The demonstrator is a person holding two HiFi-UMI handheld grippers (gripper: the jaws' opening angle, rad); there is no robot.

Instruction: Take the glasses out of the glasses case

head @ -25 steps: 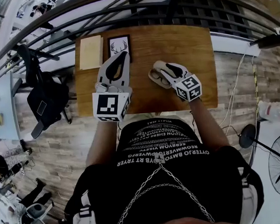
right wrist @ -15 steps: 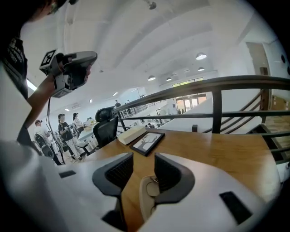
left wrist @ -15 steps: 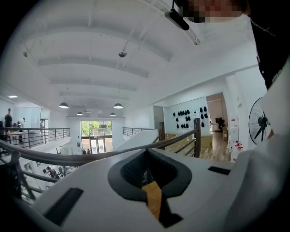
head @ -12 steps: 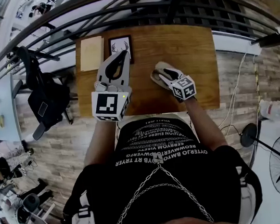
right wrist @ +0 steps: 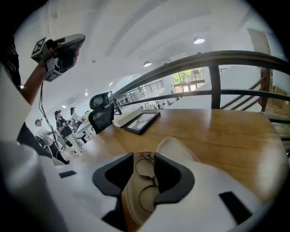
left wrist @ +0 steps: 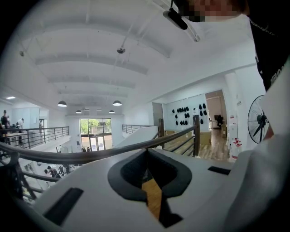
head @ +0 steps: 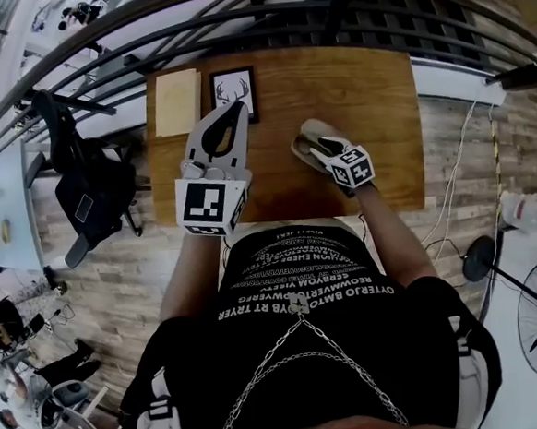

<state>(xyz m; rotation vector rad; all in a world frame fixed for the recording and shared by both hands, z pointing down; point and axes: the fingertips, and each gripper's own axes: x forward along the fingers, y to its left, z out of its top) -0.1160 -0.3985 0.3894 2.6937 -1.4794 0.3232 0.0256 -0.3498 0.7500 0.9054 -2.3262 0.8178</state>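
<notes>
An open cream glasses case (head: 311, 137) lies on the wooden table (head: 374, 89), right of the middle. In the right gripper view thin round wire glasses (right wrist: 146, 181) rest in the case's tray, with the lid (right wrist: 176, 146) tipped back beyond them. My right gripper (head: 318, 143) hangs low over the case, open, its dark pads (right wrist: 168, 174) either side of the glasses without pressing on them. My left gripper (head: 238, 107) is held higher at the left. It is shut with nothing in it, and its tips (left wrist: 147, 154) point out over the railing.
A framed antler picture (head: 232, 90) and a pale flat book (head: 175, 101) lie at the table's far left. A dark metal railing (head: 262, 15) runs just behind the table. A black office chair (right wrist: 102, 115) stands off the table's left end.
My right gripper has come down closer over the open case, still open. The left gripper has hardly moved.
</notes>
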